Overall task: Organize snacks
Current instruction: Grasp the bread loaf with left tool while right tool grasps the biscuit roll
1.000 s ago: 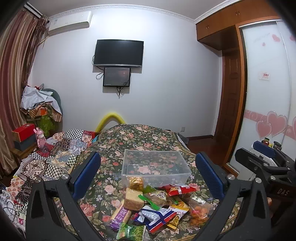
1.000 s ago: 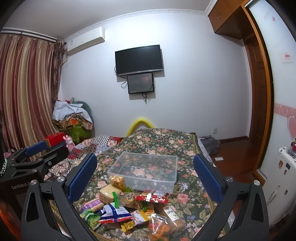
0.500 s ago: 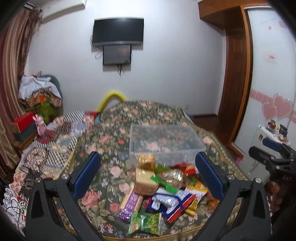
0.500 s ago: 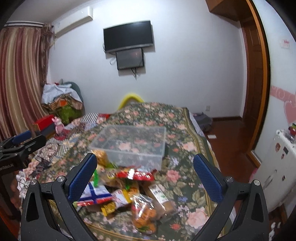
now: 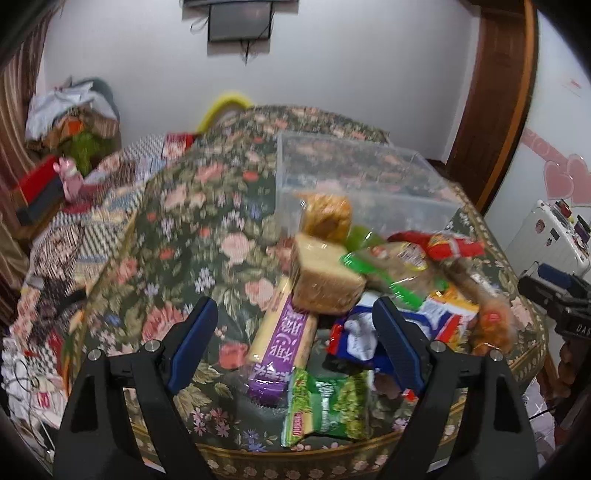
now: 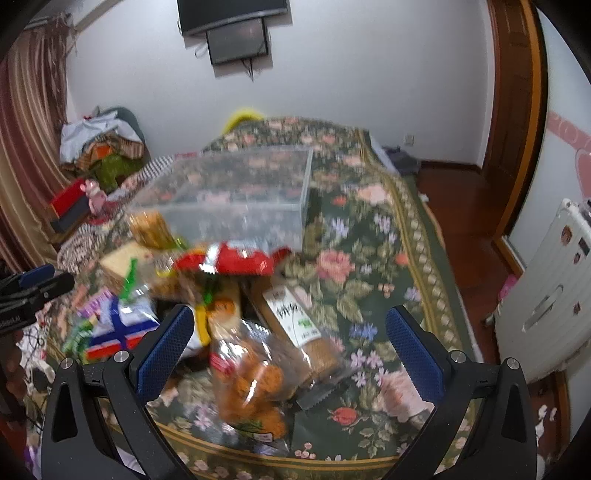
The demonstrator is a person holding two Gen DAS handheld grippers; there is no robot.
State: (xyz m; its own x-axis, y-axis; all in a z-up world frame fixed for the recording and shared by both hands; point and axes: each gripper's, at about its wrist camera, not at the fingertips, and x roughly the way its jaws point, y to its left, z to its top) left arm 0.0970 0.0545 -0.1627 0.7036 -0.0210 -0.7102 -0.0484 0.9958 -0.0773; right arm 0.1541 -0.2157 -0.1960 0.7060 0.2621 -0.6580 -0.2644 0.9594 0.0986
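I see a clear bin (image 5: 362, 177) on the bedspread (image 5: 192, 236), snack pile (image 5: 354, 295) heaped before it, wall television (image 6: 232, 14) behind.

Bedspread: dark green floral cover (image 5: 207, 221) with a gold-patterned border along its near edge.
Wall screens: black television (image 6: 232, 13) with a smaller dark monitor (image 6: 238, 42) just beneath.
Curtain: striped red-brown drapes (image 6: 26, 155) at the left.
Clothes pile: heaped fabrics (image 6: 99, 147) beyond the bed's left edge.
Suitcase: white, stickered (image 6: 546, 295), right of the bed.
Door frame: brown wood (image 5: 495, 99).
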